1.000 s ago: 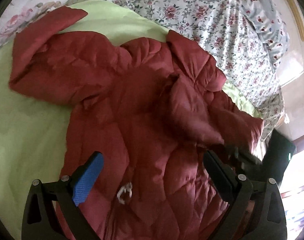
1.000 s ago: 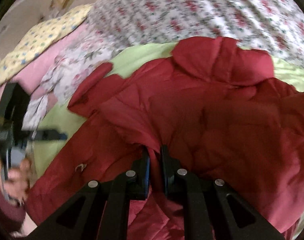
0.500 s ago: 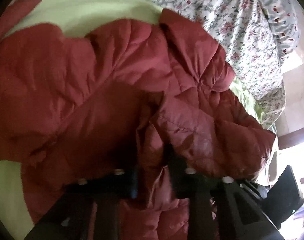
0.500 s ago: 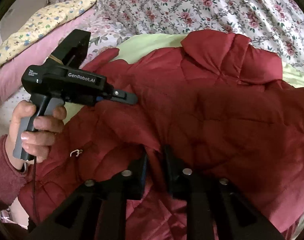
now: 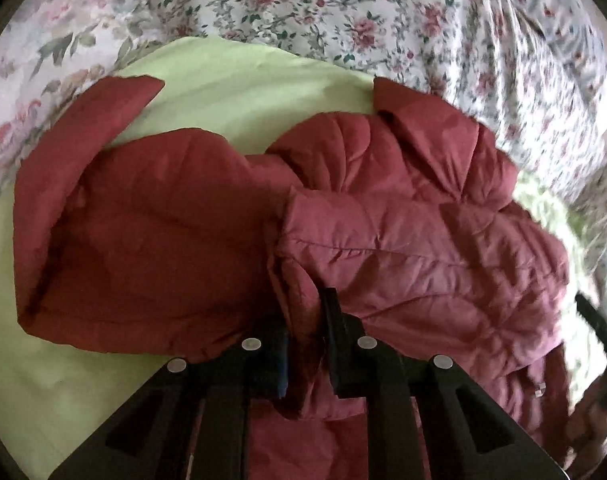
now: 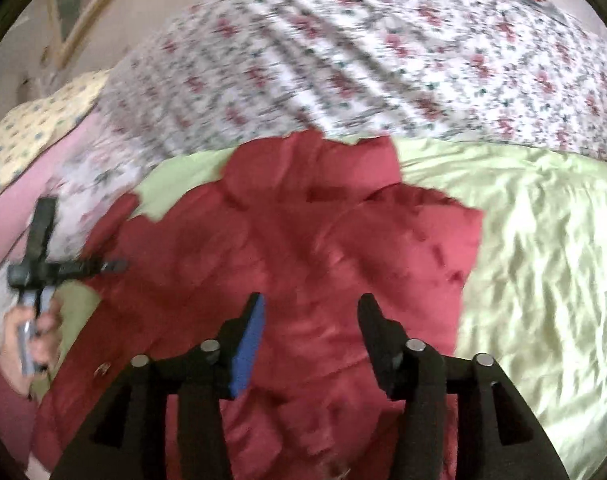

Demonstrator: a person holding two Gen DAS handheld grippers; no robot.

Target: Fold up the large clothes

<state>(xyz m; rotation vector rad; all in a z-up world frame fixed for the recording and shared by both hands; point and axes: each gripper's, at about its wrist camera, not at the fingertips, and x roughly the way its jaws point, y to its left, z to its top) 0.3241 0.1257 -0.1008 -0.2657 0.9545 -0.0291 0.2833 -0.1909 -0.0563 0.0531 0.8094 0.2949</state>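
A large dark red quilted jacket (image 5: pixel 403 248) lies on a light green sheet (image 5: pixel 239 84). My left gripper (image 5: pixel 303 320) is shut on a fold of the jacket's edge near its middle, with the right half doubled over toward the left. One sleeve (image 5: pixel 83 148) stretches out at the left. In the right wrist view the jacket (image 6: pixel 303 248) lies below my right gripper (image 6: pixel 309 312), which is open and empty just above the fabric. The left gripper (image 6: pixel 63 268) shows at the left there, in a hand.
A floral bedspread (image 5: pixel 383 20) covers the bed beyond the green sheet (image 6: pixel 535 260). Pink and yellow bedding (image 6: pixel 27 140) lies at the far left in the right wrist view. A picture frame (image 6: pixel 79 28) hangs on the wall.
My left gripper closed on the jacket's edge and carried it over. My right gripper let go of the jacket, opened, and swung right.
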